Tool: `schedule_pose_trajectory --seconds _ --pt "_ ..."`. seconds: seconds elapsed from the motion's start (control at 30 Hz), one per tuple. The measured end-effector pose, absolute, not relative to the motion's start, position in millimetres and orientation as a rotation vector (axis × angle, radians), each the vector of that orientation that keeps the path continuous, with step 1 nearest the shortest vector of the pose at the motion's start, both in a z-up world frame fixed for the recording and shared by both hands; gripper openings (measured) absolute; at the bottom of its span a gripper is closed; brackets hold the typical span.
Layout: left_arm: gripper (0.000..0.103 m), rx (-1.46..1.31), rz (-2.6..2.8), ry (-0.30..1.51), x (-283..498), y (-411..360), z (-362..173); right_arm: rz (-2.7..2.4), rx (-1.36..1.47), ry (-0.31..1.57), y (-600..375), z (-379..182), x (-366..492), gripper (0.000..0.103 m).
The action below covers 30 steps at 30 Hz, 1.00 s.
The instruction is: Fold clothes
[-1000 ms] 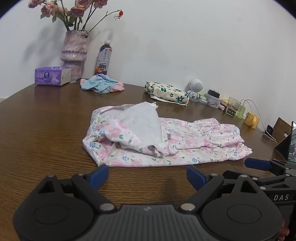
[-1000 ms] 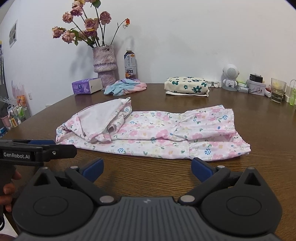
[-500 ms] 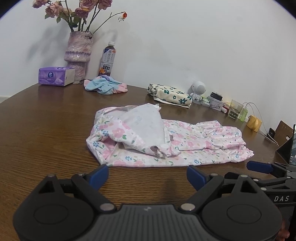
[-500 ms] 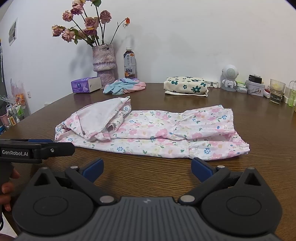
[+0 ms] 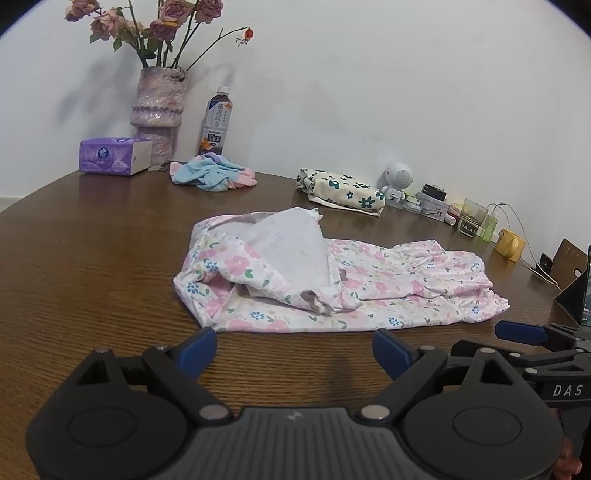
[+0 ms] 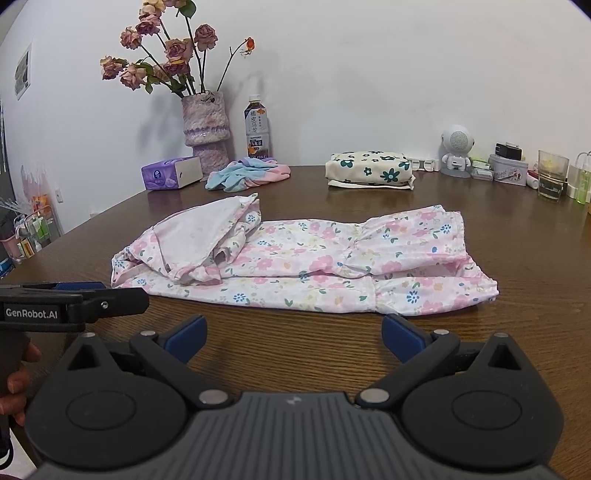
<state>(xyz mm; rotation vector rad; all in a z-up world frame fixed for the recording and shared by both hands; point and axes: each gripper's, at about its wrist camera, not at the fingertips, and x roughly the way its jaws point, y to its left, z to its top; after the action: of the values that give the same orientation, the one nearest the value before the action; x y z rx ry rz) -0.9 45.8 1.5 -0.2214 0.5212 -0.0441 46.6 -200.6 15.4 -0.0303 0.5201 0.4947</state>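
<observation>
"GenRobot.AI" is printed on the left tongs (image 6: 79,286); "DAS" marks the right tongs (image 5: 521,332).

From my feed, the dried pink roses (image 5: 155,22) get cut off by the top edge in left wrist view. Label text on the brown tea bottle (image 6: 256,129) is too small to read. Small clutter by the round white robot-shaped figure (image 6: 457,147) (boxes, tins etc.) I can't ID. A hand (image 6: 16,373) at the right-view edge is mostly out of frame.

We are looking low across the table (image 5: 92,288) from both wrists, tilting slightly down toward the wall. Both views are sharing the garment (image 5: 332,288) (image 6: 303,266) close ahead; each is catching the other gripper at its edge.
</observation>
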Motion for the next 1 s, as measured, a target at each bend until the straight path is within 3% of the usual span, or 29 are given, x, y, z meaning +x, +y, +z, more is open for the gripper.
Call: schedule_pose_trajectory --seconds 1.0 --pt "0.091 -0.247 -0.034 0.503 -4.1 49.3 1.4 0.473 -0.014 0.514 -202.4 15.1 44.2 0.102"
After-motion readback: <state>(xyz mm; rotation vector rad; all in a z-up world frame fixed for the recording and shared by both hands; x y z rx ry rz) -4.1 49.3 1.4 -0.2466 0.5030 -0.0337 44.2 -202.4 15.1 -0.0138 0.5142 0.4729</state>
